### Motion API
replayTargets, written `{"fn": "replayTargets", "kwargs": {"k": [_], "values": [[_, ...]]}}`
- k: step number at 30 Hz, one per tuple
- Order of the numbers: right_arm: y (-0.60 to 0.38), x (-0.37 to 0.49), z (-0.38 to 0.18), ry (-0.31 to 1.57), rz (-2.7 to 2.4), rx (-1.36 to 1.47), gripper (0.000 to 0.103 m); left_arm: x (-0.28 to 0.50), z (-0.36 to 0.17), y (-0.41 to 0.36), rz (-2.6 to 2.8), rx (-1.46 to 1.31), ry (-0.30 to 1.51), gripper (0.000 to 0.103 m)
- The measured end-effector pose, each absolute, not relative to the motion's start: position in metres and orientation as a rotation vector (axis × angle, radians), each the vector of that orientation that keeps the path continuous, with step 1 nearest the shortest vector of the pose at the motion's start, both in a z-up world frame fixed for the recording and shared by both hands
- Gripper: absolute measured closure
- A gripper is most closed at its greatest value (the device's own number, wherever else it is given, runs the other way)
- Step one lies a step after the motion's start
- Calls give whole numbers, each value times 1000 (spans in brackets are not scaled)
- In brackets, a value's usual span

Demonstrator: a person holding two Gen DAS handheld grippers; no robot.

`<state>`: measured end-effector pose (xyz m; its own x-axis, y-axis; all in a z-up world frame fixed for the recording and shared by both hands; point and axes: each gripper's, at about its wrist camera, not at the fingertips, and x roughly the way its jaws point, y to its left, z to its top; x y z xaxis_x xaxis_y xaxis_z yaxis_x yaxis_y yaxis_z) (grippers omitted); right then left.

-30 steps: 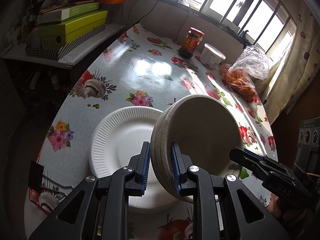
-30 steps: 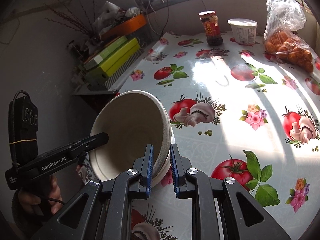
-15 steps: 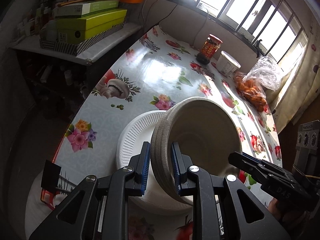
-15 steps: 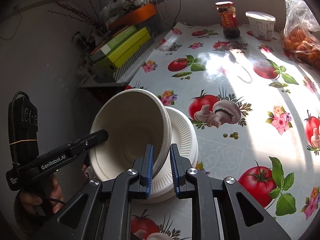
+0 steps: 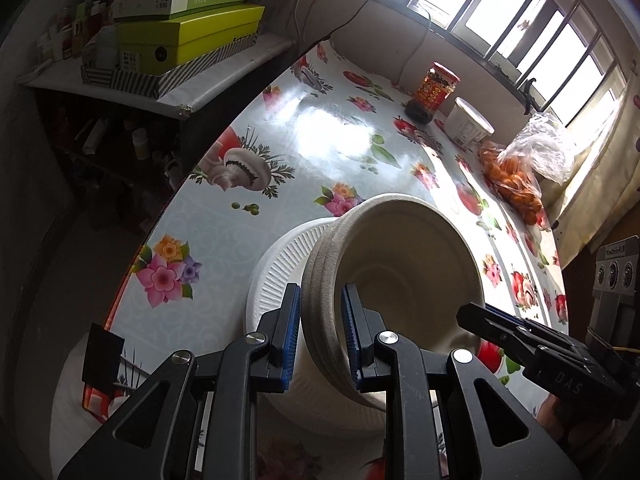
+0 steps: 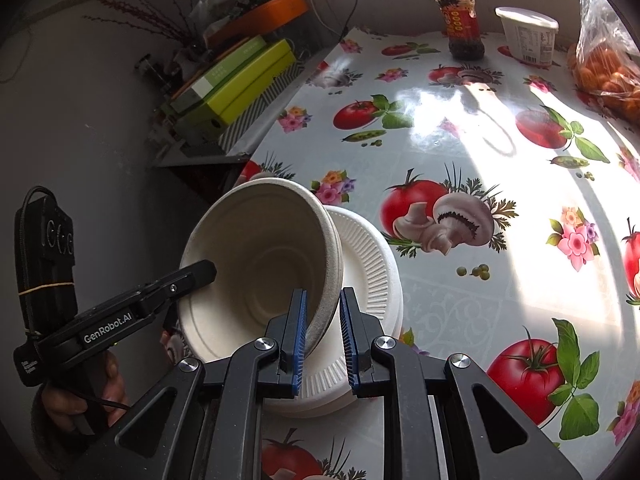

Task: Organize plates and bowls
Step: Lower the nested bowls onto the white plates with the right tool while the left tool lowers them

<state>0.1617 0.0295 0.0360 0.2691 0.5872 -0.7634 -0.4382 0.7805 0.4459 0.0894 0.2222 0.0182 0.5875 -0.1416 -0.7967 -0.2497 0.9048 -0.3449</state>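
Both grippers, left and right, pinch opposite rims of nested, empty beige pulp bowls, tilted above stacked white ribbed paper plates.

Count, both views: bowls, nested stack, at least three rims visible, exact number unclear. Paper plates, one stack, layers too fine to count. Jars: one, red-labelled. White tubs: one. Bags of oranges: one. Green boxes: two.
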Motion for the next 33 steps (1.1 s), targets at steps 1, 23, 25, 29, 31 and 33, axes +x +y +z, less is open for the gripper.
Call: {"fn": "replayTargets", "kwargs": {"k": [1,23,25,29,31,33], "values": [[30,162,36,1101,694,157,86,90,18,223,66,-454,950,81],[33,169,35,1104,692,170,84,97,13,229,72,-479,968,81],[33,169,36,1104,692,170,84,97,13,228,73,-476,966,81],[33,169,36,1103,694,172,83,97,13,229,77,-477,965,81],[34,169,37,1101,695,169,83,97,13,229,79,-477,963,81],[34,169,37,1096,693,168,80,97,14,229,80,-472,961,81]]}}
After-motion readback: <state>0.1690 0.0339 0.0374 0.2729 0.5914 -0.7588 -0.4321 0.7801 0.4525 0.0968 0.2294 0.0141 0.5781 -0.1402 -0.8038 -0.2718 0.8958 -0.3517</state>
